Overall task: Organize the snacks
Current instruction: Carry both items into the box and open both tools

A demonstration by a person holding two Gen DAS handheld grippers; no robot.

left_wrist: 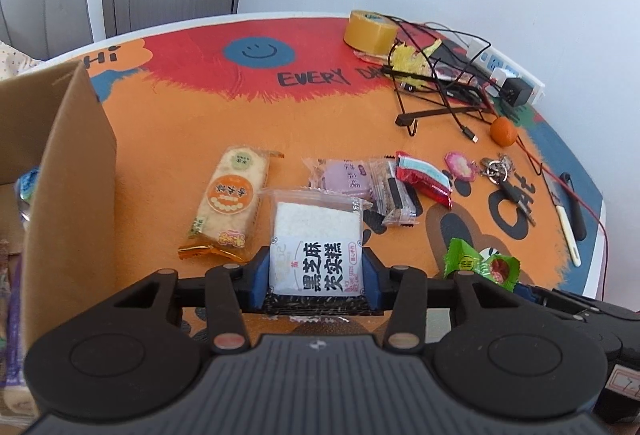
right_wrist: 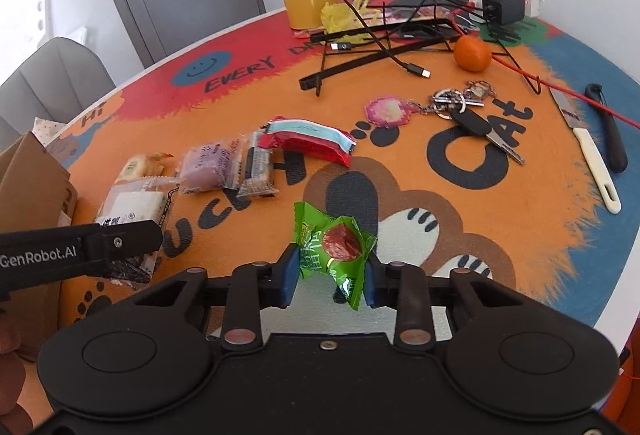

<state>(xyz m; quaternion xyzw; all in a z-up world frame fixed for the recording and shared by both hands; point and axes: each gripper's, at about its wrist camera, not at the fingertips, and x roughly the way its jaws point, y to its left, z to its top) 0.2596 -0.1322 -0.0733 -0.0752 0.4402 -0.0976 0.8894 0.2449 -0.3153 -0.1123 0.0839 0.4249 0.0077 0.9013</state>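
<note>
My left gripper (left_wrist: 317,275) is shut on a white rice cake packet (left_wrist: 316,231) with black print, which stands tilted up between the blue pads near the table's front. My right gripper (right_wrist: 331,273) is shut on a crinkled green snack packet (right_wrist: 320,255) with a red disc on it. Lying on the mat are an orange rice cracker packet (left_wrist: 230,203), a purple cake (left_wrist: 344,175), a dark bar in clear wrap (left_wrist: 394,195) and a red packet (left_wrist: 424,177). An open cardboard box (left_wrist: 68,175) stands at the left, with packets inside.
At the back of the round table lie a yellow tape roll (left_wrist: 370,29), tangled black cables (left_wrist: 440,75) and a power strip (left_wrist: 508,69). An orange (right_wrist: 472,53), keys (right_wrist: 464,111) and a white-handled knife (right_wrist: 588,151) sit to the right. A grey chair (right_wrist: 52,71) stands beyond the left edge.
</note>
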